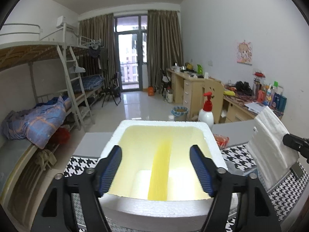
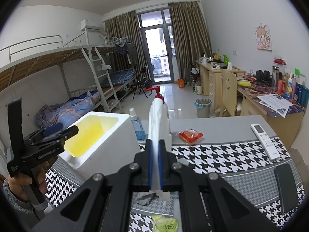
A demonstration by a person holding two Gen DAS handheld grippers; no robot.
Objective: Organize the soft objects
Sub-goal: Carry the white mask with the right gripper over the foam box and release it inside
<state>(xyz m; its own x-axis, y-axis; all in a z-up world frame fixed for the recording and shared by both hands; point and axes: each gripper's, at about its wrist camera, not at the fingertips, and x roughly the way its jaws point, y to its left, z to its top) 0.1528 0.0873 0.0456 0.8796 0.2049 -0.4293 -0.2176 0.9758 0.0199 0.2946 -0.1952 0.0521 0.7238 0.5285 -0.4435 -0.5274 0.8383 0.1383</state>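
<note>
Left wrist: left gripper (image 1: 156, 171) released above foam box (image 1: 164, 124) rim; right gripper (image 2: 154, 165) clenching white cloth (image 2: 155, 119)

— What sort of place is shown?

— A shared dormitory room is shown. Metal bunk beds (image 2: 58, 61) with ladders (image 2: 102, 77) are lined along the left wall, and a rumpled blue quilt (image 1: 38, 119) is seen on a lower bunk.

— What else marks it as student lodging?

— A row of wooden desks (image 2: 218, 77) is set along the right wall, crowded with bottles, papers and headphones. A cartoon poster (image 2: 264, 37) is pinned above them. Clothes are hung from an upper rail, an air conditioner (image 1: 64, 22) is mounted high, and a balcony door (image 2: 158, 52) is framed by brown curtains (image 2: 189, 38). A waste bin (image 2: 202, 106) is placed on the tiled floor (image 1: 133, 104).
</note>
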